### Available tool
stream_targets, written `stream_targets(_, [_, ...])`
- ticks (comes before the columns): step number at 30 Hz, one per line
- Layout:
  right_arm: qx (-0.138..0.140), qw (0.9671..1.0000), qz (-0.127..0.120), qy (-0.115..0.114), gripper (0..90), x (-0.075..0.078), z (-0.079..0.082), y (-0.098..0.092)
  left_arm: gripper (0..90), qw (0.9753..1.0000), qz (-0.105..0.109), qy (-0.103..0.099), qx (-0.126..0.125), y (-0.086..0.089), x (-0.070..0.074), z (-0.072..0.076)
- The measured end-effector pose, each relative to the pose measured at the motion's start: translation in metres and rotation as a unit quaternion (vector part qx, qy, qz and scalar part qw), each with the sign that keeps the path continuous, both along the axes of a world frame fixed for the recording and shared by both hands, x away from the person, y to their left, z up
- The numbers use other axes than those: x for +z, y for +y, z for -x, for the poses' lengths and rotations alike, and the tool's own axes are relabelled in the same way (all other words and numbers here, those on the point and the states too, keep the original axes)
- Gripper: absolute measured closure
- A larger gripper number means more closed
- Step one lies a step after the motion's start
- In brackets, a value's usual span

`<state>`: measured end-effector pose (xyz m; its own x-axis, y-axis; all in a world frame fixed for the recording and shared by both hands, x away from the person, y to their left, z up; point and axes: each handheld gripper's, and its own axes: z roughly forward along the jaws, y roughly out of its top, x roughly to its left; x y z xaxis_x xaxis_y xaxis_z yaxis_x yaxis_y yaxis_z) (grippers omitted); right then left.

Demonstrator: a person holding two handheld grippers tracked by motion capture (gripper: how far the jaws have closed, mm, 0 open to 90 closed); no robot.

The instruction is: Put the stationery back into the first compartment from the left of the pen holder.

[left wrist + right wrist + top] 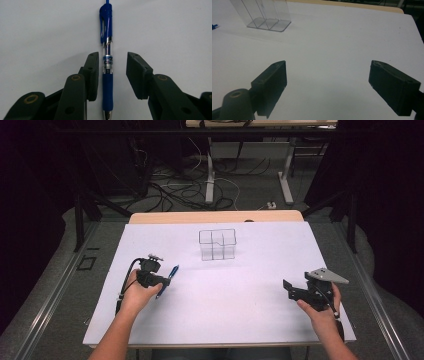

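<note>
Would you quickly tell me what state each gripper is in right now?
Left gripper: open, fingers either side of the blue pen, not clamped.
Right gripper: open, holding nothing.

A: Where's your pen (107, 62)?
B: On the worktop (240, 295), left side, between your left gripper's (110, 72) jaws.
A: Organizer (217, 244)?
B: Behind it, mid-worktop. Your right gripper (292, 290) sits far right.

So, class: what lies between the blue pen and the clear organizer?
In the high view, only bare white tabletop separates the blue pen from the clear organizer.
</note>
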<state>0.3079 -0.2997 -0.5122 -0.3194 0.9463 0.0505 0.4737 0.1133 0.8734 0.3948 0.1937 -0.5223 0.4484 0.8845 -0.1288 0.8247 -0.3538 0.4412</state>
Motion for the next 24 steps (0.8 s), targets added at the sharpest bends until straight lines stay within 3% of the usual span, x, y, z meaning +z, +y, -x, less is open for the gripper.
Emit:
stream_targets(15, [0.002, 1.0, -0.001, 0.001, 14.5, -0.0001, -0.0003, -0.0004, 71.2, 0.9991, -0.018, 0.038, -0.001, 0.0001, -0.0069, 0.0002])
stream_targets(24, [0.002, 1.0, -0.004, 0.003, 14.5, -0.0002, -0.0001, 0.0003, 75.8, 0.9984, -0.026, 0.049, -0.002, 0.0011, -0.0084, -0.0008])
